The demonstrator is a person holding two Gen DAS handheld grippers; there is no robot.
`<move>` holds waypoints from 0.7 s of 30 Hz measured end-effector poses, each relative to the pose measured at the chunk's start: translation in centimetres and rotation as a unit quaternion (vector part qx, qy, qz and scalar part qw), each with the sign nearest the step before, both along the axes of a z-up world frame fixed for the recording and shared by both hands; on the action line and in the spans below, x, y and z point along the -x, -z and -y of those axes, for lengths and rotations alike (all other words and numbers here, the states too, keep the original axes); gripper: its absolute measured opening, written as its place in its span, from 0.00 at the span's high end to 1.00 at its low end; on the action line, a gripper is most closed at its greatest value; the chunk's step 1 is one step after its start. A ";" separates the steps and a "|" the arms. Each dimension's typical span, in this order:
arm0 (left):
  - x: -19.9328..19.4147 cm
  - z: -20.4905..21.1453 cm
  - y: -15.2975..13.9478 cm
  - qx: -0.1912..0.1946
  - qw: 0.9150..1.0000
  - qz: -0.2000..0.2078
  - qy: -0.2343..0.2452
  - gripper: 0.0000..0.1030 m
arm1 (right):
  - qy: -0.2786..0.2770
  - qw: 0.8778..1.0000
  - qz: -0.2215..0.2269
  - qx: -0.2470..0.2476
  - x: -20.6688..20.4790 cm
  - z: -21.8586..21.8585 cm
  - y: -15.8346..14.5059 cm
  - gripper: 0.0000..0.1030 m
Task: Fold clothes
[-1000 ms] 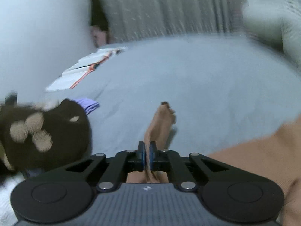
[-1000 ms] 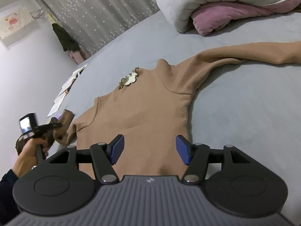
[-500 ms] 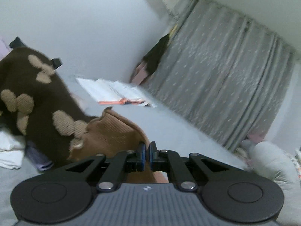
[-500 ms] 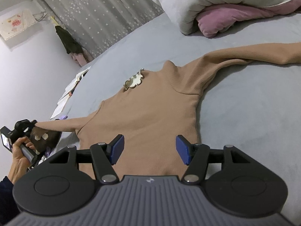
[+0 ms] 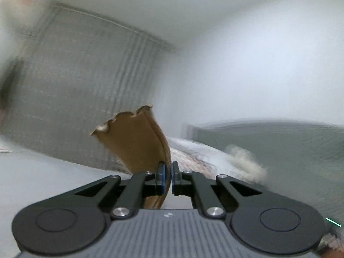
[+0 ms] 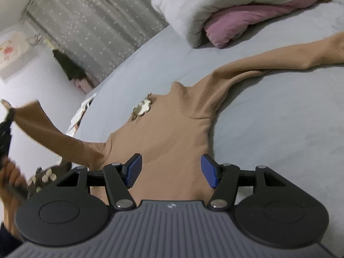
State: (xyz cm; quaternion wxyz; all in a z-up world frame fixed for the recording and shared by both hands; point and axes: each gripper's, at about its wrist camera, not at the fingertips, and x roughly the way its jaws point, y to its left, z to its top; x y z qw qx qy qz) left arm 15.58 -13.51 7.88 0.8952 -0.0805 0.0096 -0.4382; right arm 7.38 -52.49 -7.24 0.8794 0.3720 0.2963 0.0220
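Observation:
A tan ribbed sweater (image 6: 172,133) lies flat on the grey bed (image 6: 279,129), neck away from me, one sleeve (image 6: 279,60) stretched out to the right. My left gripper (image 5: 167,172) is shut on the other sleeve's cuff (image 5: 133,137) and holds it raised in the air; in the right wrist view that sleeve (image 6: 47,126) rises to the left, up to the left gripper (image 6: 5,124). My right gripper (image 6: 171,169) is open and empty, hovering over the sweater's lower body.
A folded grey and pink duvet (image 6: 232,8) lies at the back right of the bed. A brown spotted garment (image 6: 47,174) lies at the left edge. Papers (image 6: 83,109) lie near the grey curtain (image 6: 96,25).
My left gripper has lifted the sleeve cuff off the bed and swung it up and round, so the sleeve now hangs in the air. The right gripper has moved slightly closer over the sweater.

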 end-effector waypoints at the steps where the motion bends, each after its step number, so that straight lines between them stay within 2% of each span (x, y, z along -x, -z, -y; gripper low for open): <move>1: 0.6 1.3 0.7 -0.020 0.999 -0.006 0.033 0.95 | 0.001 1.000 0.000 -0.012 -0.1 0.3 0.3 0.39; 2: 1.4 2.9 1.8 -0.048 0.996 -0.015 0.071 0.95 | -0.001 1.000 0.001 -0.022 0.0 0.4 0.5 0.39; 4: 3.0 6.0 4.2 -0.102 0.985 -0.034 0.138 0.93 | -0.003 0.999 0.002 -0.040 0.0 0.5 0.8 0.39; 6: 4.0 7.2 6.5 -0.137 0.979 -0.045 0.142 0.92 | -0.001 0.999 -0.008 -0.040 -0.1 0.5 1.0 0.39; 10: 2.6 5.4 7.4 -0.150 0.982 -0.078 0.090 0.91 | 0.000 0.999 -0.023 -0.040 -0.2 0.4 1.4 0.38; 11: 2.3 5.2 7.4 -0.168 0.980 -0.080 0.069 0.90 | 0.000 0.999 -0.027 -0.037 -0.3 0.3 1.4 0.37; 12: 2.3 5.4 7.2 -0.190 0.977 -0.081 0.047 0.85 | 0.000 0.999 -0.028 -0.035 -0.3 0.3 1.4 0.37; 13: 2.0 5.6 7.1 -0.223 0.971 -0.084 0.010 0.76 | 0.000 0.999 -0.029 -0.033 -0.4 0.2 1.4 0.35; 15: 0.6 5.5 7.5 -0.271 0.956 -0.095 -0.057 0.74 | 0.002 0.999 -0.029 -0.028 -0.5 0.2 1.3 0.35; 19: -2.8 4.5 8.6 -0.312 0.935 -0.122 -0.113 0.73 | 0.002 0.999 -0.030 -0.013 -0.5 0.4 1.2 0.34; 21: -3.9 4.4 9.1 -0.318 0.929 -0.137 -0.128 0.72 | 0.005 0.999 -0.035 -0.012 -0.5 0.6 1.3 0.33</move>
